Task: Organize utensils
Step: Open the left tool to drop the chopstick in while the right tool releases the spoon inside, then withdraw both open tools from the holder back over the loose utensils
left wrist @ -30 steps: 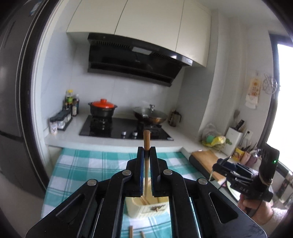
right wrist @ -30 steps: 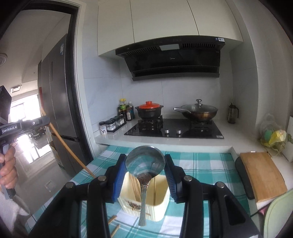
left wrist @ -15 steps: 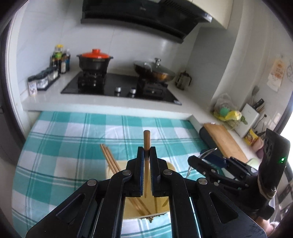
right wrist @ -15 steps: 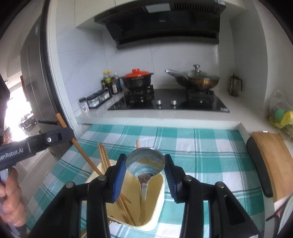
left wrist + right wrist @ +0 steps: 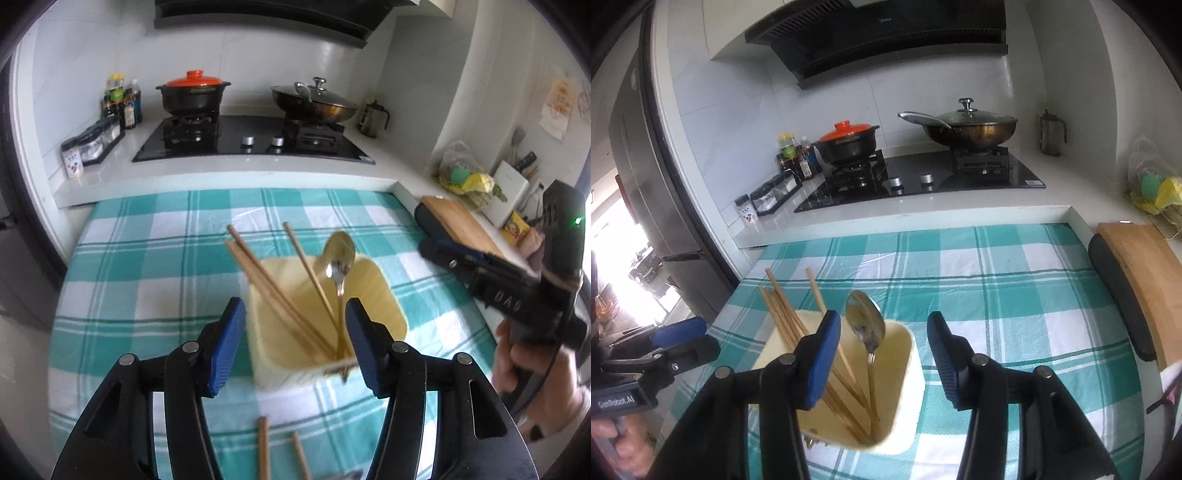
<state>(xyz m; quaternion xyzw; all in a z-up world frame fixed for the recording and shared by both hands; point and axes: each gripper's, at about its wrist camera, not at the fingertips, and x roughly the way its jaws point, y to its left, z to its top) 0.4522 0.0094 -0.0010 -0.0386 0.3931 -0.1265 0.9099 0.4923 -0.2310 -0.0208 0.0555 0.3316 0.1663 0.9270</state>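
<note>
A cream utensil holder (image 5: 373, 295) (image 5: 905, 373) stands on the green checked tablecloth (image 5: 147, 258). Several wooden chopsticks (image 5: 266, 273) (image 5: 783, 314) and a metal spoon (image 5: 338, 258) (image 5: 866, 325) stand in it. My left gripper (image 5: 295, 339) is open and empty, just in front of the holder. My right gripper (image 5: 882, 358) is open and empty, above the holder's right side; it also shows at the right of the left wrist view (image 5: 480, 266). Two more chopsticks (image 5: 264, 446) lie on the cloth near me.
A wooden cutting board (image 5: 1145, 273) lies at the table's right edge. Behind the table is a counter with a stove (image 5: 251, 136), a black pot with an orange lid (image 5: 194, 94), a lidded wok (image 5: 314, 103) and sauce bottles (image 5: 122, 99).
Both grippers have tilted down over the holder and opened. The left let go of a chopstick and the right let go of the spoon; both now stand in the holder.
</note>
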